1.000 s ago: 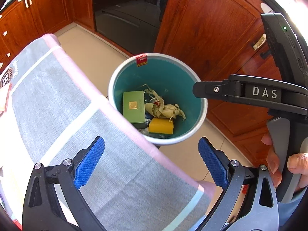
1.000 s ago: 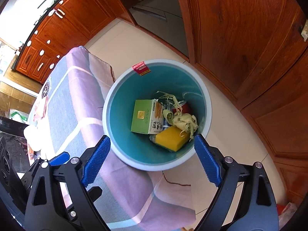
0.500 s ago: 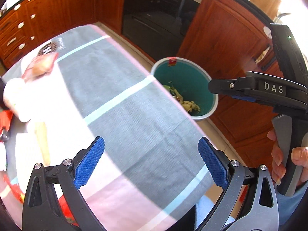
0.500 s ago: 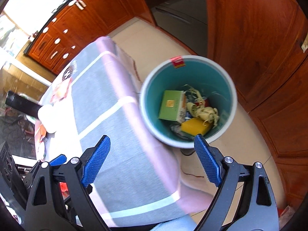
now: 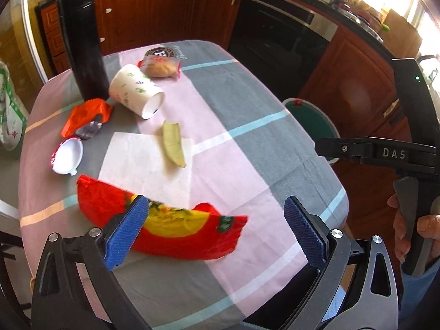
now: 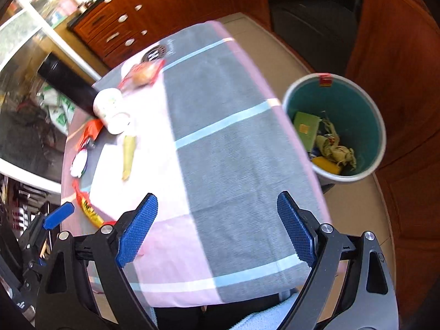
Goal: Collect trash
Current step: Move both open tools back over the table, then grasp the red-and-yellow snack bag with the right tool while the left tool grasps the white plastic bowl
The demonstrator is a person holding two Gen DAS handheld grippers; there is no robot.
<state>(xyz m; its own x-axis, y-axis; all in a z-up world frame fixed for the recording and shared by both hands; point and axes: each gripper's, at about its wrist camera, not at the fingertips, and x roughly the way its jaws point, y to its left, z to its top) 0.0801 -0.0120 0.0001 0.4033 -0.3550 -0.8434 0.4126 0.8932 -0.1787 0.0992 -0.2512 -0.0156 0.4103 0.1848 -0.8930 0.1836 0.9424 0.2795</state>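
My left gripper (image 5: 217,233) is open and empty above the near end of the table, just over a red and yellow snack bag (image 5: 170,228). Farther back lie a white napkin (image 5: 143,165), a pale green peel (image 5: 173,143), a tipped paper cup (image 5: 136,93), an orange wrapper (image 5: 85,115), a white lid (image 5: 67,155) and a wrapped bun (image 5: 161,67). My right gripper (image 6: 217,229) is open with nothing in it over the grey and pink cloth (image 6: 233,151). The teal bin (image 6: 357,104) stands on the floor to the right, with a green box and other trash inside.
A tall black cylinder (image 5: 85,49) stands at the table's far left. Wooden cabinets (image 5: 170,8) and a dark oven (image 5: 277,38) line the room. The right gripper's body (image 5: 385,154), held by a hand (image 5: 420,231), fills the right side of the left wrist view.
Both grippers have swung away from the bin toward the table. The trash on the cloth has come into the left wrist view, and the bin has slid to the right in both views.
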